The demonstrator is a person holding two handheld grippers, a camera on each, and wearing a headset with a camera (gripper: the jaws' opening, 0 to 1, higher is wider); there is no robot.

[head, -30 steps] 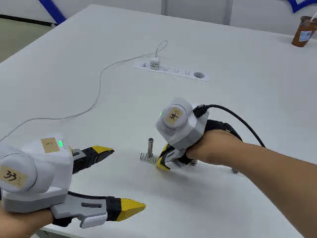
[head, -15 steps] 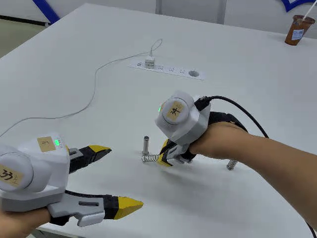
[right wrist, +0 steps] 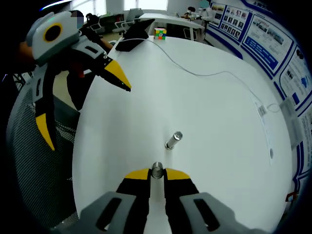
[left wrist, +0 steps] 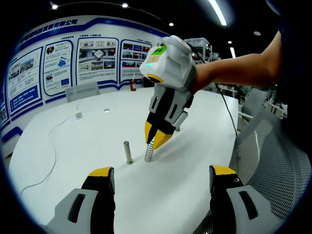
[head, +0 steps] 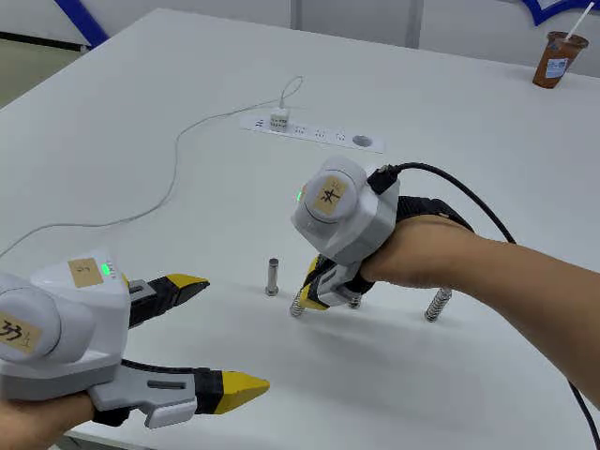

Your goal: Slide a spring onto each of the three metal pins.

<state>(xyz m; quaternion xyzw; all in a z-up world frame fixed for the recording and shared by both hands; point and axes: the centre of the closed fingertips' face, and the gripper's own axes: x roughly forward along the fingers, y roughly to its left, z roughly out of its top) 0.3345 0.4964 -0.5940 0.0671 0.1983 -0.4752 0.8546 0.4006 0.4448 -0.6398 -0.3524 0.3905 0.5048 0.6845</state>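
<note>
My right gripper [head: 312, 298] is shut on a small steel spring [head: 298, 305], which hangs tilted with its low end near the white table [head: 450, 169]. A bare metal pin [head: 272, 277] stands upright just left of it. In the right gripper view the spring's end [right wrist: 157, 170] sits between the yellow tips, with the pin [right wrist: 173, 140] a little beyond. A second pin with a spring on it [head: 436, 305] stands to the right of the hand. My left gripper [head: 220, 333] is open near the table's front edge. The left gripper view shows its own jaws apart [left wrist: 161, 175], facing the spring [left wrist: 149, 151] and the pin [left wrist: 127, 152].
A white power strip [head: 314, 133] with a plugged charger [head: 279, 119] and a long cable [head: 173, 178] lies farther back. A brown drink cup [head: 555, 58] stands at the far right corner. The right gripper's black cable [head: 469, 211] runs along the forearm.
The spring lay flat on the table by the bare pin; now the right gripper has raised it to a tilt and drawn it slightly right. The left gripper has held still.
</note>
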